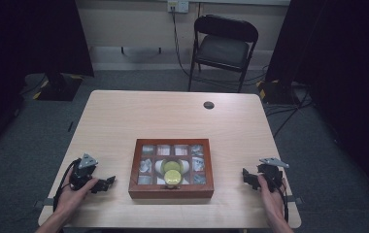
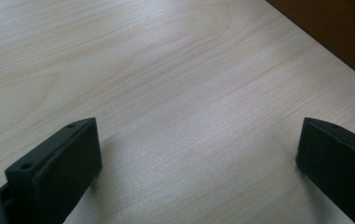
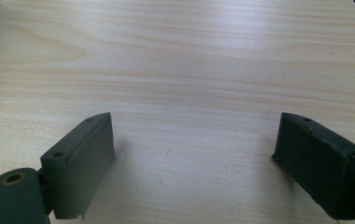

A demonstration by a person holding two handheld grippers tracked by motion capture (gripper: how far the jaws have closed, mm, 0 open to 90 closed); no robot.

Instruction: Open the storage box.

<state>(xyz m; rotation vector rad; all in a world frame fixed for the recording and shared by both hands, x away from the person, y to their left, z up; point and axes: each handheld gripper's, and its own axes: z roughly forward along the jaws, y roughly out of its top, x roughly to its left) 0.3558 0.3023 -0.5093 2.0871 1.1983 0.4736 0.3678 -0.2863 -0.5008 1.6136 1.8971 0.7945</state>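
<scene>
A brown wooden box (image 1: 171, 169) with a glass-paned lid sits near the table's front edge, midway across. Through the panes I see small pale items in its compartments and a yellow-green round thing (image 1: 172, 173) in the middle. My left gripper (image 1: 106, 183) rests on the table left of the box, a hand on it, jaws wide apart over bare wood (image 2: 199, 144). The box's brown side (image 2: 339, 32) is at the upper right of the left gripper view. My right gripper (image 1: 248, 178) lies to the right of the box, open, with nothing between its jaws (image 3: 194, 144).
The light wooden table (image 1: 173, 116) has a dark round cable hole (image 1: 209, 105) at the back. A black folding chair (image 1: 224, 46) stands behind the table. Dark curtains and stand bases flank the room. Cables run over the grey floor at the right.
</scene>
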